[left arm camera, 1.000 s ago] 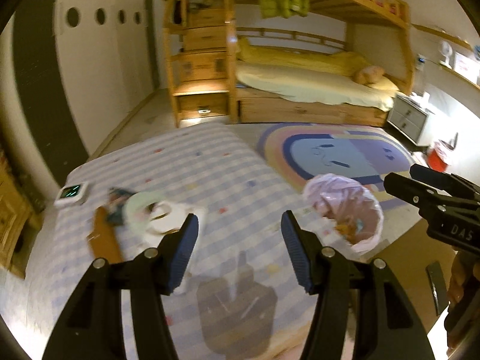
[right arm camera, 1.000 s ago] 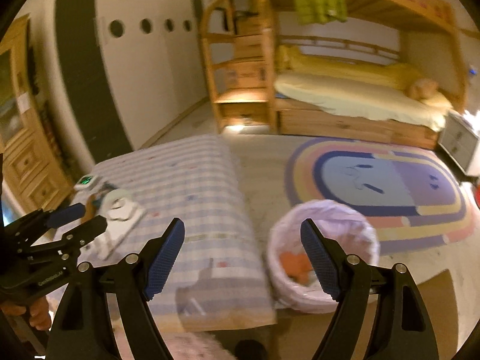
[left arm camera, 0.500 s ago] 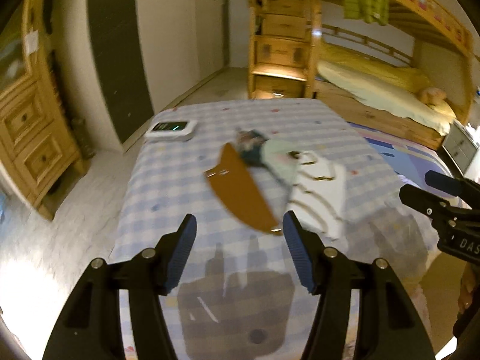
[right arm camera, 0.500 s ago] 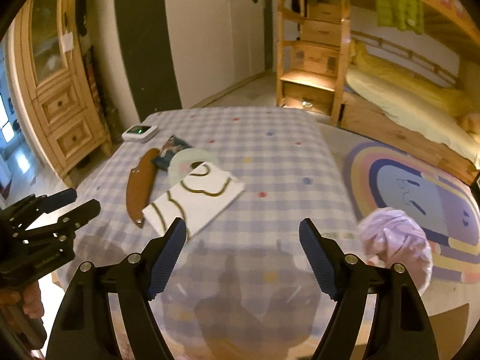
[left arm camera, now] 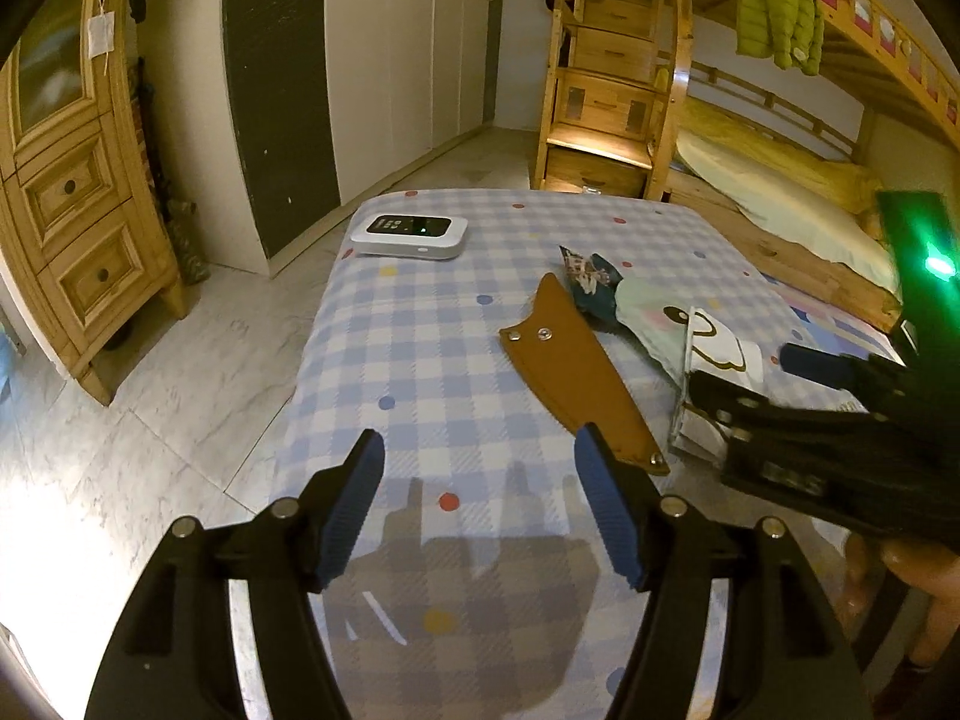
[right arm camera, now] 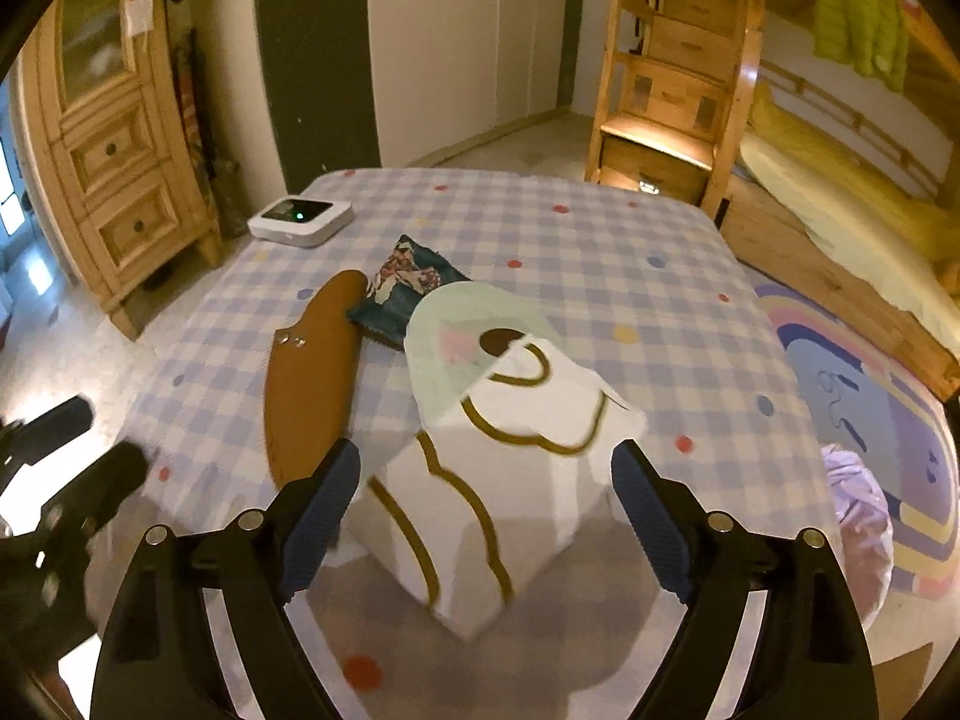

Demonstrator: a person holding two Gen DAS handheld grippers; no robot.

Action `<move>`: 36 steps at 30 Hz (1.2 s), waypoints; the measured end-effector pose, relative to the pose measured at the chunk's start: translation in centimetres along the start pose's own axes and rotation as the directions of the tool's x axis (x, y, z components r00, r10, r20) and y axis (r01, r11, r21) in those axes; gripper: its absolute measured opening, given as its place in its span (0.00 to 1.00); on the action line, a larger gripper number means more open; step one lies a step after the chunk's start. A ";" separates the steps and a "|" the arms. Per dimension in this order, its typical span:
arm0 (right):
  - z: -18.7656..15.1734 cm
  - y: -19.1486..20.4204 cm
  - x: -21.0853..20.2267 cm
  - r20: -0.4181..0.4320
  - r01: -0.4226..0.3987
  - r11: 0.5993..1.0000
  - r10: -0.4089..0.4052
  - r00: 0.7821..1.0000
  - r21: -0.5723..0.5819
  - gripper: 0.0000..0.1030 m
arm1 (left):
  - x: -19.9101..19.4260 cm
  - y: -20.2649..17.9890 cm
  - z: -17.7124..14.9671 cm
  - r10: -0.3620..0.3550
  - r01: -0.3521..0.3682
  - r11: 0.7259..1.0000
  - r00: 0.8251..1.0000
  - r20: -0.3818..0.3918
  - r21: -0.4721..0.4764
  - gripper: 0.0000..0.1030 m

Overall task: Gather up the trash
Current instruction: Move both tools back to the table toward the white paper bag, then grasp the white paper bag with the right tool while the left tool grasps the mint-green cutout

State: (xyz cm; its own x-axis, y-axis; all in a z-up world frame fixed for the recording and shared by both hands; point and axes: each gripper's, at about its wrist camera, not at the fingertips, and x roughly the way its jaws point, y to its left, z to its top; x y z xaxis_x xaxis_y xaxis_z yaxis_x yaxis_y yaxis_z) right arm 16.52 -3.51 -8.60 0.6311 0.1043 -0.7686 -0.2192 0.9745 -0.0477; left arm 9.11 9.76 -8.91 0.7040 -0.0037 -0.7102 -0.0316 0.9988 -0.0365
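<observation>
We note one blue-and-white checked bed [right arm camera: 600,276] filling mid-frame, carrying the litter. Centre of the right wrist view: one white paper bag with gold looping trim [right arm camera: 498,492], one pale green paper piece with a cartoon face [right arm camera: 462,330] overlapping its top, one brown tapered leather sheath with snaps [right arm camera: 312,378] at left, and one dark crinkled snack wrapper [right arm camera: 402,288] behind. One white box-shaped device with a green light [right arm camera: 300,219] sits upper left; we judge it is not trash. One lilac-lined bin [right arm camera: 858,516] stands on the floor at right edge.

Right hand-held gripper [right arm camera: 486,510]: jaws wide and opening, straddling the white bag, pads clear of it. Left hand-held gripper [left arm camera: 480,498]: jaws opening, nothing between them, sheath tip just beside the right finger.

Risk: the flat bag may slip or crumple under the pads; the two grippers are close and could collide.
</observation>
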 end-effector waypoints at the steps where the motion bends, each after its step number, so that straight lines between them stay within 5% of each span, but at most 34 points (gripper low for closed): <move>1: 0.1 0.2 0.4 -0.008 0.016 1.000 -0.016 1.000 -0.005 0.83 | 0.1 0.1 0.0 0.000 0.000 1.000 1.000 -0.002 -0.003 0.62; 8: -1.2 -0.2 1.1 -0.076 0.068 0.996 -0.072 0.994 -0.060 0.83 | 0.3 -0.2 -0.2 -0.006 0.006 1.000 1.000 -0.016 -0.001 0.62; 14: -3.9 -4.3 -0.5 -0.107 0.054 0.998 -0.055 0.993 -0.012 0.83 | 0.4 -1.4 -0.4 -0.021 0.021 1.000 0.999 -0.024 0.019 0.62; 22: -5.2 -7.6 -3.5 -0.031 -0.098 0.994 0.099 0.995 0.041 0.83 | 0.4 -3.1 -0.5 -0.031 0.033 0.998 0.999 -0.031 0.049 0.62; 25: -4.9 -7.9 -3.2 -0.020 -0.093 0.994 0.094 0.995 0.048 0.83 | 0.1 -3.5 -0.5 -0.029 0.031 0.998 0.999 -0.030 0.053 0.62; 36: -5.5 -6.6 -2.1 -0.091 -0.071 0.997 0.068 0.994 -0.034 0.56 | -0.3 -3.8 -0.5 -0.017 0.019 0.998 0.999 -0.033 0.060 0.62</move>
State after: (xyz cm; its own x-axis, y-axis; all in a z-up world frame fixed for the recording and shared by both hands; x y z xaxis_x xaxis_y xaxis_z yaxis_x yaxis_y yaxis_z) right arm 12.54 -11.28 -10.19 0.5445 0.1514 -0.8250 -0.2884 0.9574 -0.0146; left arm 8.62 5.94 -8.93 0.6804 -0.0221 -0.7325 0.0240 0.9997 -0.0078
